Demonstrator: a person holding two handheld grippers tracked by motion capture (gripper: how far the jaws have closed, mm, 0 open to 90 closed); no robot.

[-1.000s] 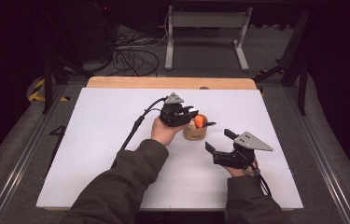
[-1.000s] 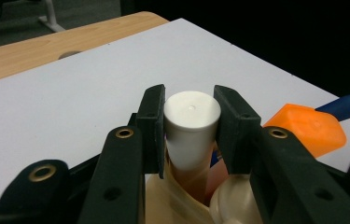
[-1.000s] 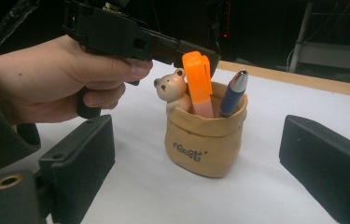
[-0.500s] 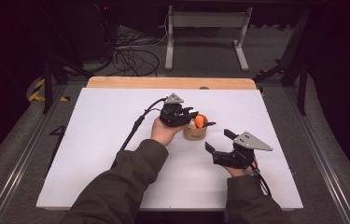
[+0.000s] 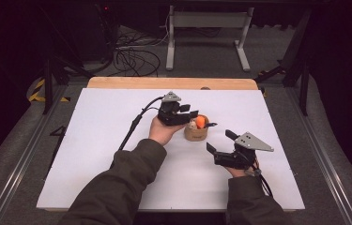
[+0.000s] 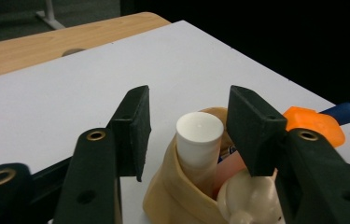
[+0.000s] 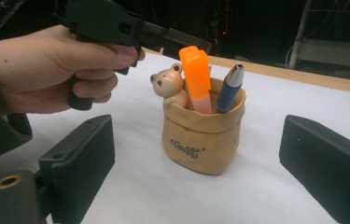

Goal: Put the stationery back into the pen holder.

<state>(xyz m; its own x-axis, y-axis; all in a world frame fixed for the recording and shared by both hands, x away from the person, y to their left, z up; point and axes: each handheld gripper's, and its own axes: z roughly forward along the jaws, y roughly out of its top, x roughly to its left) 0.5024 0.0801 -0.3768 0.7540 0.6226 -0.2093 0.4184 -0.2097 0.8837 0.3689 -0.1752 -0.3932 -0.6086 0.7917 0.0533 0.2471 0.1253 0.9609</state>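
a: status of left hand-held gripper?
b: directly over the pen pot; jaws have just been opening, pads clear either side of the white cylinder, which stands inside the pot. insertion appears done.
a: right hand-held gripper?
b: spread, empty, near the pot. remaining: possibly withdrawal only.

A tan pen holder stands mid-table on a white table top. The left gripper hangs directly over the holder's mouth, blocking entry from above. The right gripper waits just beside it. Wide bare surface lies open to the left, the far side and the near edge.
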